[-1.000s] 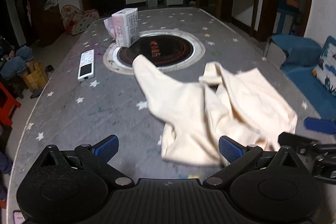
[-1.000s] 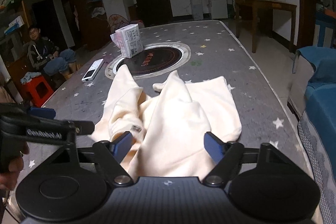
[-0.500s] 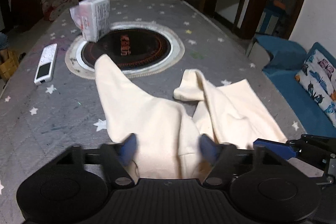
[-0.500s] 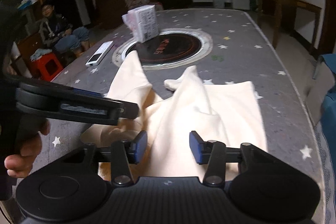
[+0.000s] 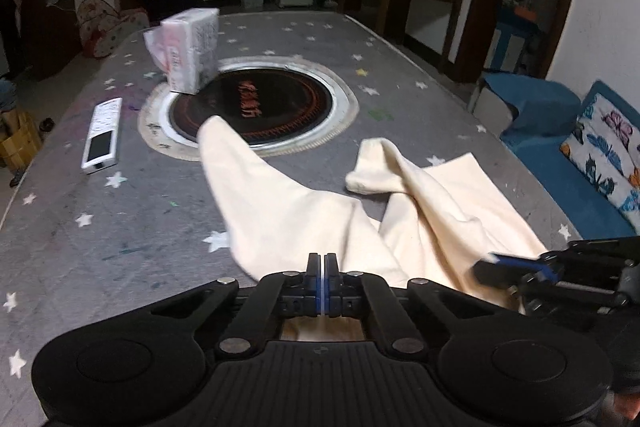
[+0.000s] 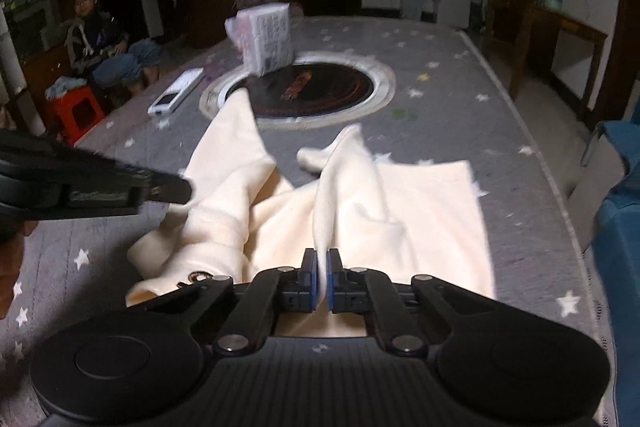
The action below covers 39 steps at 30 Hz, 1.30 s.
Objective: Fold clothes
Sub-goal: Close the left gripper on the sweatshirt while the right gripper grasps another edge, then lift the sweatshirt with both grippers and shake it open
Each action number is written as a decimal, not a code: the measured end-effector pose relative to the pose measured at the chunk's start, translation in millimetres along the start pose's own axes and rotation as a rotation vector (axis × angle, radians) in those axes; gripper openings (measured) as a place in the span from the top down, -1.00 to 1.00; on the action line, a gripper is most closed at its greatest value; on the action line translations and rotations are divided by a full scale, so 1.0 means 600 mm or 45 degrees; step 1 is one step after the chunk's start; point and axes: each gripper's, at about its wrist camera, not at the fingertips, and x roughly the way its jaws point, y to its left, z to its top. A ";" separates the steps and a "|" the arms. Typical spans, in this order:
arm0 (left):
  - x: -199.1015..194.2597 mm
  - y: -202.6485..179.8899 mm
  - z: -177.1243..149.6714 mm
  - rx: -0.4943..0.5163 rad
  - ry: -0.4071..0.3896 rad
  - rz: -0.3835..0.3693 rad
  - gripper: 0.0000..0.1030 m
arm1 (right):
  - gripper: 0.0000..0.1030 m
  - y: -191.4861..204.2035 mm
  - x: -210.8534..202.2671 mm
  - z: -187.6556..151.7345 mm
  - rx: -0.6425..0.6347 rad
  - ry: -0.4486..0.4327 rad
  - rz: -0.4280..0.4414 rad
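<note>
Left claw (image 5: 322,269): its jaws have just been closing and are now pressing together on the near edge of the cream cloth (image 5: 280,211), at 6 o'clock in the left wrist view.
Right claw (image 6: 320,275): its jaws have just been closing too and are now pinching a raised fold of the cream cloth between the blue pads (image 6: 309,279), at 6 o'clock in the right wrist view.
Cream cloth: it is lying crumpled on the near half of the table (image 5: 100,227). One long part is reaching toward 11 o'clock and its tip is lying over the rim of the round black plate (image 5: 272,107). Another part is sticking out toward 1 o'clock and is ending in a rolled tip.
Other claw seen from the left: the right claw is showing at 4 o'clock, at the cloth's right edge.
Other claw seen from the right: the left claw is showing at 9 o'clock, dark and blurry, at the cloth's left side.
Table: it is wearing a grey cover with little white stars.
Round black plate: it is sitting in the middle of the table, with a pale ring around it.
Paper pack (image 5: 190,51): it is standing at the plate's far left rim, at 11 o'clock.
White remote (image 5: 102,135): it is lying flat on the table left of the plate, at 10 o'clock.
Person (image 6: 100,39): someone is sitting beyond the table at 10 o'clock in the right wrist view, near a red stool (image 6: 78,111).
Blue sofa (image 5: 560,163): it is standing past the table's right edge, at 3 o'clock.
</note>
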 end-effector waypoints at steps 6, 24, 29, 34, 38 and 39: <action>-0.028 0.009 0.006 -0.023 -0.022 -0.053 0.91 | 0.94 -0.018 -0.067 0.001 0.035 -0.111 -0.060; 0.090 -0.013 0.016 0.003 0.100 -0.160 0.84 | 0.63 -0.026 -0.045 0.015 0.009 -0.086 -0.017; 0.054 -0.001 0.009 -0.035 0.038 -0.179 0.88 | 0.34 -0.033 0.010 0.042 0.024 -0.053 0.015; -0.001 0.020 -0.001 -0.087 -0.030 -0.180 0.88 | 0.24 -0.044 0.076 0.062 0.061 -0.006 0.018; -0.045 0.039 -0.015 -0.123 -0.067 -0.172 0.89 | 0.23 -0.047 0.111 0.067 0.099 0.023 0.029; -0.055 0.043 -0.021 -0.129 -0.072 -0.166 0.89 | 0.31 -0.046 0.115 0.066 0.095 0.024 0.024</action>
